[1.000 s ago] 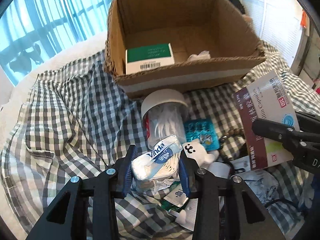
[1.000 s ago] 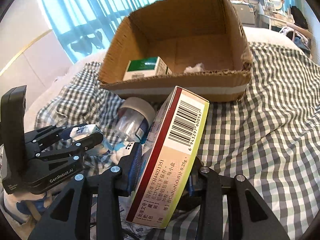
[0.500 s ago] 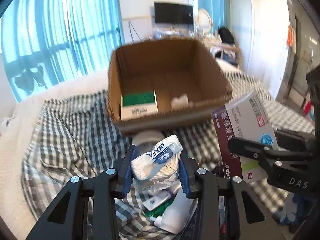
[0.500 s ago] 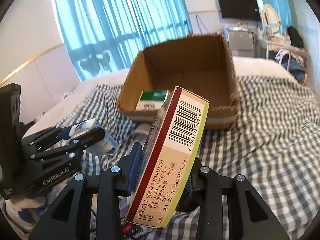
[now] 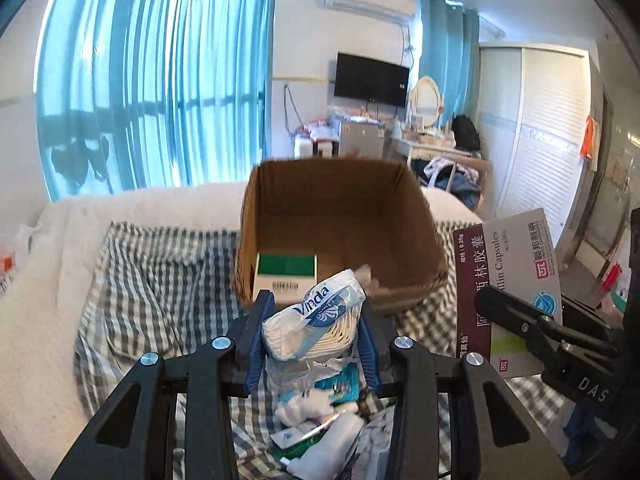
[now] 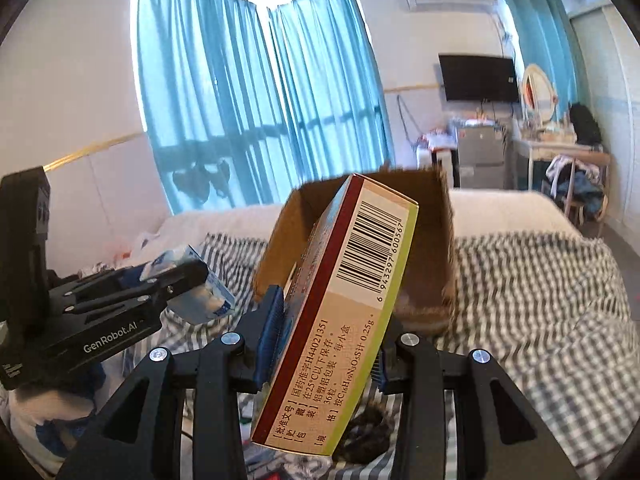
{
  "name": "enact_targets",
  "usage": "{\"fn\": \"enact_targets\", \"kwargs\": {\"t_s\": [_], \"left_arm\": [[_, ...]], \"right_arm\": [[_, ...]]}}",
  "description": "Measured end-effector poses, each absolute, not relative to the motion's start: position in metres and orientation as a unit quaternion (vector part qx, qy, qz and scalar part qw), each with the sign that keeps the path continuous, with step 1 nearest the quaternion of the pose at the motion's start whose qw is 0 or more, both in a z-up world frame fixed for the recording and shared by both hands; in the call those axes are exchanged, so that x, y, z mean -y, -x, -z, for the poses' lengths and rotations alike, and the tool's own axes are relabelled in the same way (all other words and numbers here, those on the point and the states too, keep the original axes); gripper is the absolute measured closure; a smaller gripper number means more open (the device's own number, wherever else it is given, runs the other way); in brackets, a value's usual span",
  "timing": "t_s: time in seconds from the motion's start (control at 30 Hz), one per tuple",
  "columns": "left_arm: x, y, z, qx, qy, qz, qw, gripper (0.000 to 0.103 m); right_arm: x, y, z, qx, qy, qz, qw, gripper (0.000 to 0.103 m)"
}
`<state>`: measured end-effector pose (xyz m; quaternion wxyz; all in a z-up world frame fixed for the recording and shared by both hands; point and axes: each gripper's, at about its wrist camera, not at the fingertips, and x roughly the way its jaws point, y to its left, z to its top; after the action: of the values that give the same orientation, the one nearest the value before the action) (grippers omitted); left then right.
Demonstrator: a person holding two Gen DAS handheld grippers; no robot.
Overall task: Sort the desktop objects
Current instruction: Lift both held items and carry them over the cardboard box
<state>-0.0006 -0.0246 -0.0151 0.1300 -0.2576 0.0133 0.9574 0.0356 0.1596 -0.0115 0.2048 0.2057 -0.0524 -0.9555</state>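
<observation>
My left gripper (image 5: 314, 332) is shut on a white and blue Vinda tissue pack (image 5: 316, 320), held up above the checked cloth and short of the open cardboard box (image 5: 340, 216). My right gripper (image 6: 326, 332) is shut on a maroon and cream medicine box (image 6: 340, 308), held tilted in the air in front of the cardboard box (image 6: 436, 240). The medicine box (image 5: 508, 280) and right gripper also show at the right of the left wrist view. A green and white carton (image 5: 286, 274) lies inside the cardboard box.
A grey checked cloth (image 5: 160, 280) covers a white bed. Loose small items (image 5: 320, 412) lie in a pile below the left gripper. Blue curtains (image 5: 140, 80), a television (image 5: 372, 80) and a wardrobe (image 5: 548, 140) are behind.
Both grippers have risen and tilted up with their loads. The cardboard box now looks smaller and lower, and the room behind has come into view.
</observation>
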Motion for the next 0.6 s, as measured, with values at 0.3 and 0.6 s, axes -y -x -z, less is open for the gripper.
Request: {"fn": "enact_targets", "kwargs": {"t_s": [0.3,0.6], "left_arm": [[0.004,0.005,-0.043,-0.025,0.183,-0.971,0.150,0.063],[-0.003,0.024,-0.083,-0.044,0.118,-0.980,0.155,0.063]], "right_arm": [[-0.160,-0.025,-0.047,0.035,-0.140,0.969,0.202,0.066],[-0.157,-0.007,-0.085,0.003,-0.096,0.980,0.172,0.066]]}}
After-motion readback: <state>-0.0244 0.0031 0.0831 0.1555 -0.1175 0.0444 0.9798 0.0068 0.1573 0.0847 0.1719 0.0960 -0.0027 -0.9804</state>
